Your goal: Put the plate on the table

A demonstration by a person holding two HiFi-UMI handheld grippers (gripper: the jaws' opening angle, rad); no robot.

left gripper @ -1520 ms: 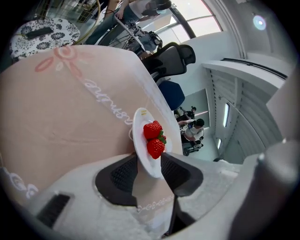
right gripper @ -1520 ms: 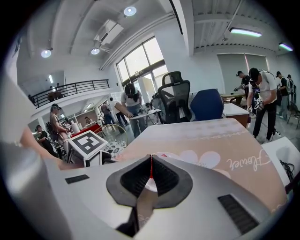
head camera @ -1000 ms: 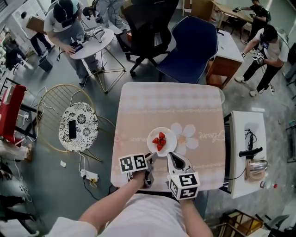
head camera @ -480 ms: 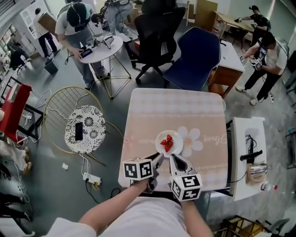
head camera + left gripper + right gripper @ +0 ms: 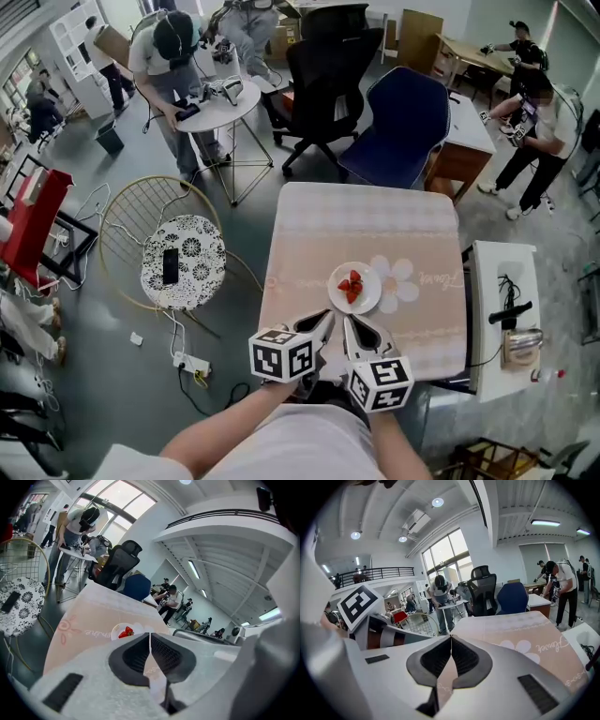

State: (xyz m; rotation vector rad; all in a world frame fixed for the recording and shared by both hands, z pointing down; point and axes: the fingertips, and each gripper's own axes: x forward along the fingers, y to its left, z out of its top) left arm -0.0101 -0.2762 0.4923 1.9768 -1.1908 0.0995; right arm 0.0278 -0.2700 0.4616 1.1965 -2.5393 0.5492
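Note:
A white plate (image 5: 354, 287) with red strawberries (image 5: 351, 286) lies on the pink-clothed table (image 5: 366, 225), beside a white flower print. Both grippers hover over the table's near edge, short of the plate and not touching it. My left gripper (image 5: 324, 321) has just been closing; its jaws now meet with nothing between them (image 5: 150, 634), and the plate (image 5: 123, 631) shows beyond its tips. My right gripper (image 5: 348, 324) is shut and empty too (image 5: 451, 638), pointing across the table (image 5: 525, 630).
A blue chair (image 5: 405, 112) and a black office chair (image 5: 328, 66) stand at the table's far side. A patterned round stool (image 5: 183, 261) with a phone is to the left, a white side table (image 5: 504, 309) to the right. People work in the background.
Both grippers have drawn back from the plate toward me and risen. The left jaws went from open at the plate's rim to shut. The plate stays on the table.

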